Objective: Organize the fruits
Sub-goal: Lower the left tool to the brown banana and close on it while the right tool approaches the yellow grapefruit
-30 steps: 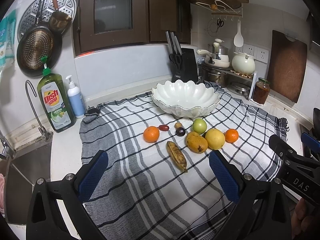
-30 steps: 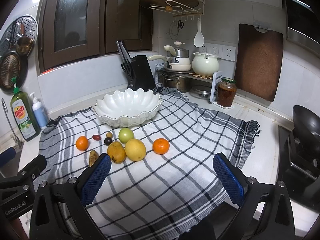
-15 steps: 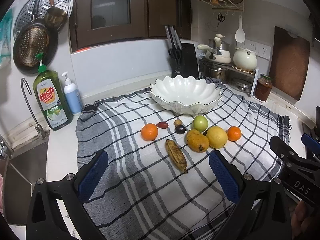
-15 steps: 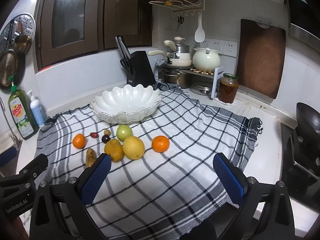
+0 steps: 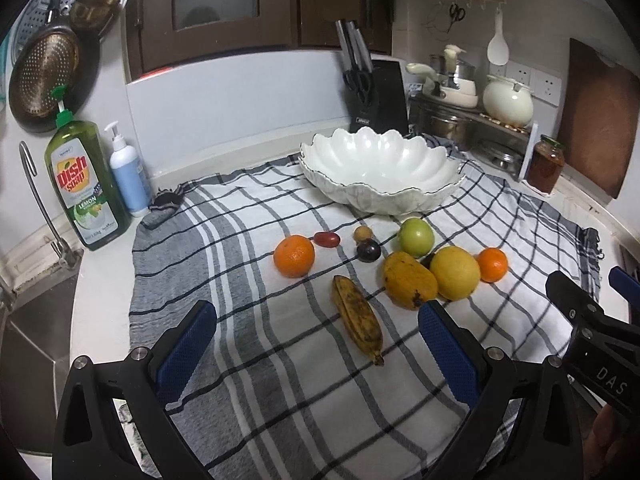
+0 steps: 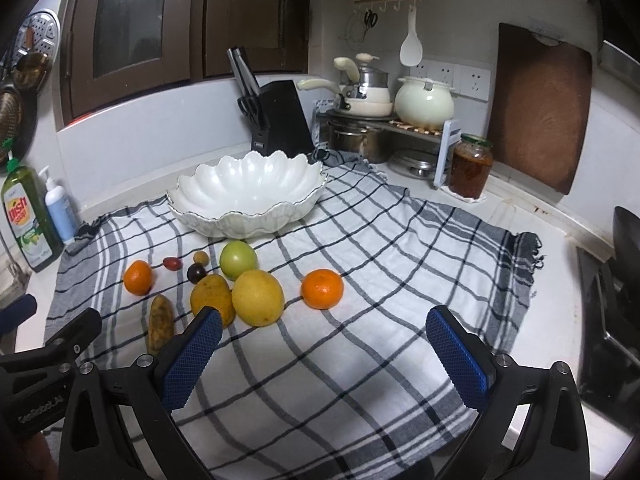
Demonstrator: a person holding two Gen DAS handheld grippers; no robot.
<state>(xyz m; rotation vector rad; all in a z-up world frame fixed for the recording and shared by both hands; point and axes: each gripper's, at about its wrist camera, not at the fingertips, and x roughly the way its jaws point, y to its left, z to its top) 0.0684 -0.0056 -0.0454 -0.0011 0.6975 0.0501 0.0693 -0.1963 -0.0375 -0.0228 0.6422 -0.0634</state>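
Several fruits lie on a checked cloth point(image 5: 280, 380) in front of an empty white scalloped bowl point(image 5: 380, 172) point(image 6: 248, 196). They include a spotted banana point(image 5: 358, 324) point(image 6: 160, 322), a mango point(image 5: 408, 280) point(image 6: 212, 294), a yellow lemon point(image 5: 456, 272) point(image 6: 258, 298), a green apple point(image 5: 416, 236) point(image 6: 238, 260), a large orange point(image 5: 294, 256) point(image 6: 138, 277), a small orange point(image 5: 492, 265) point(image 6: 322, 283) and small dark fruits point(image 5: 368, 250). My left gripper point(image 5: 316, 356) is open and empty, just short of the banana. My right gripper point(image 6: 326, 360) is open and empty, near the small orange.
A green dish soap bottle point(image 5: 84, 188) and a white pump bottle point(image 5: 126, 172) stand at the left by the sink. A knife block point(image 5: 376, 96), pots point(image 5: 508, 102), a jar point(image 5: 546, 164) and a wooden board point(image 5: 596, 128) line the back. A dark pan point(image 6: 628, 236) sits at the right.
Both grippers have moved forward and lower toward the fruits, which now look larger. Both stay open. No fruit has moved.
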